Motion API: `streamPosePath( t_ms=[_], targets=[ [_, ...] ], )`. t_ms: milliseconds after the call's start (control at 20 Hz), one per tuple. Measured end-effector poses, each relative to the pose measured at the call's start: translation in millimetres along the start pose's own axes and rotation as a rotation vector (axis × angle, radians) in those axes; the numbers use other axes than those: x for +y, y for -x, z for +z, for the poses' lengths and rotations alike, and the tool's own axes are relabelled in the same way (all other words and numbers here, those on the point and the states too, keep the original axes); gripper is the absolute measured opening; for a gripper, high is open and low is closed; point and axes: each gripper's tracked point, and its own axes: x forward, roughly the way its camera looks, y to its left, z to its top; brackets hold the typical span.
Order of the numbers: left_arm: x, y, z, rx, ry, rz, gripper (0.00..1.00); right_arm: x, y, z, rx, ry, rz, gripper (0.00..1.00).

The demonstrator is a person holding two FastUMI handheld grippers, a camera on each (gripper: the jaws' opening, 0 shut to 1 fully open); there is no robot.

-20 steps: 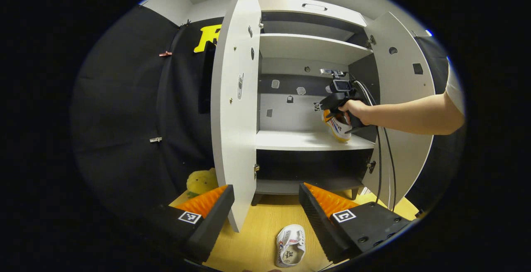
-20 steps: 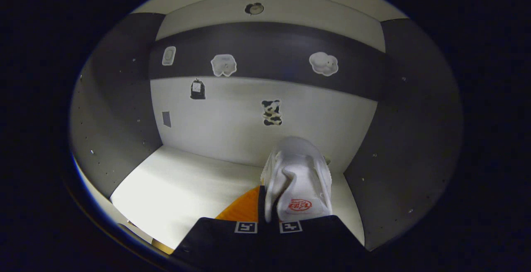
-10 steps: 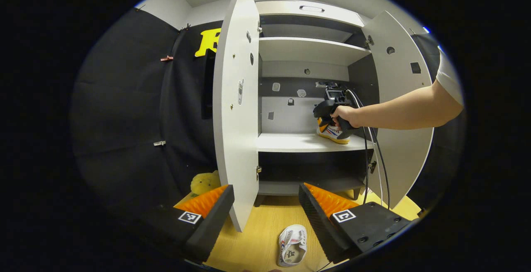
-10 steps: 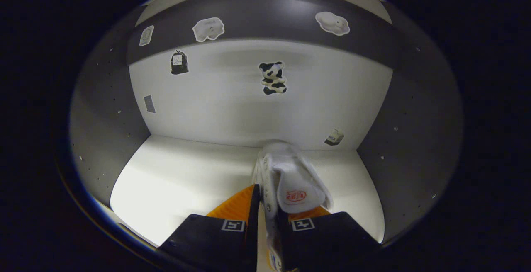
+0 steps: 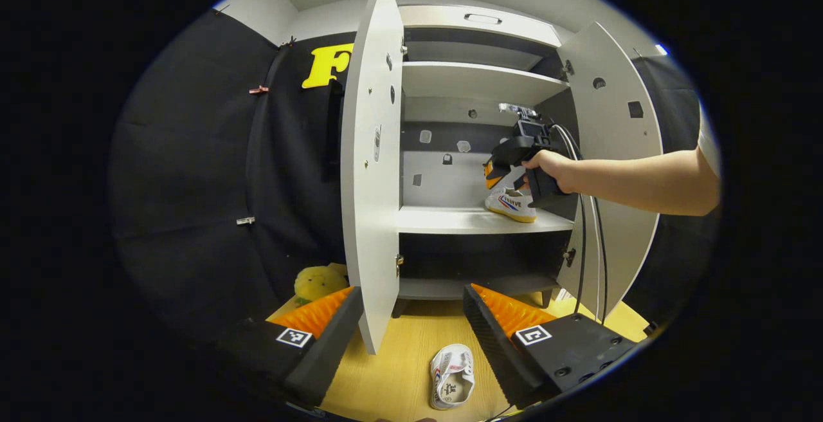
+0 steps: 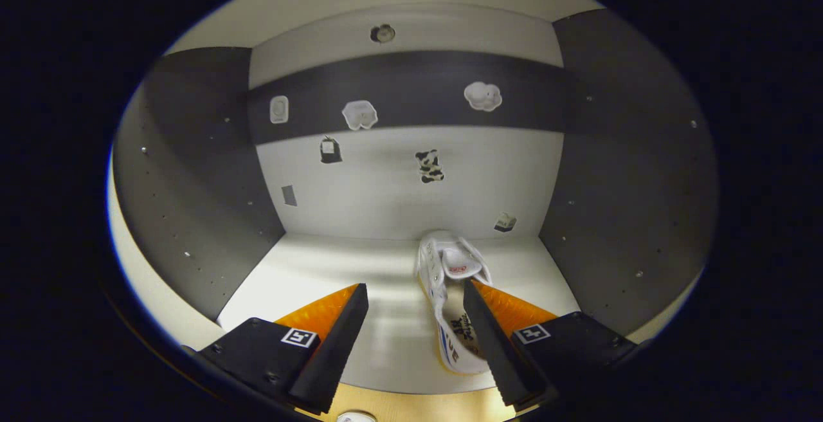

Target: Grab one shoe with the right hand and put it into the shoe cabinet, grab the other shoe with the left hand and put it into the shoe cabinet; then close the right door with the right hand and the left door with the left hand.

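Note:
A white shoe (image 6: 450,293) with a yellowish sole rests on the middle shelf (image 6: 308,274) of the open shoe cabinet, near its right wall. My right gripper (image 6: 411,332) is open just behind the shoe, whose heel lies between the fingers beside the right one, untouched. In the left gripper view the same shoe (image 5: 511,204) sits on the shelf under the right gripper (image 5: 496,174), held by a hand. The second white shoe (image 5: 452,377) lies on the wooden floor between the fingers of my open left gripper (image 5: 411,338), some way below it.
Both cabinet doors stand open: the left door (image 5: 373,171) juts out toward me edge-on, the right door (image 5: 617,152) swings out behind the person's arm (image 5: 643,181). A yellow plush toy (image 5: 316,280) sits on the floor left of the cabinet. Cables hang from the right gripper.
My right gripper has opened, let the shoe go onto the shelf and drawn back a little. The left gripper has barely moved.

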Motion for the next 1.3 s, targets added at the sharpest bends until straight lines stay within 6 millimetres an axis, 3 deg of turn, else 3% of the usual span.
streamPosePath(
  t_ms=[250, 500, 700, 900, 1100, 1300],
  targets=[
    [3.8, -0.1, -12.5, 0.008, -0.008, -0.056, 0.99, 3.8, 77.1, 11.8, -0.145, -0.042, 0.022, 0.98],
    [8.1, -3.8, -35.6, 0.040, -0.042, -0.122, 0.98, -7.8, 145.6, -17.1, -0.269, -0.026, -0.003, 0.98],
    [6.8, -5.1, -66.4, 0.094, -0.049, -0.177, 0.99, -20.3, 200.5, -60.8, -0.347, -0.034, -0.037, 0.98],
    [3.1, -6.0, -112.3, 0.200, -0.023, -0.212, 0.98, -41.9, 241.3, -128.7, -0.316, -0.031, -0.116, 0.98],
    [0.6, -12.4, -162.2, 0.304, -0.012, -0.226, 0.99, -59.2, 267.1, -203.8, -0.201, -0.085, -0.153, 0.98],
    [-6.8, -26.2, -211.5, 0.423, 0.064, -0.233, 0.96, -79.4, 294.8, -250.0, -0.117, -0.087, -0.192, 0.98]
  ],
)
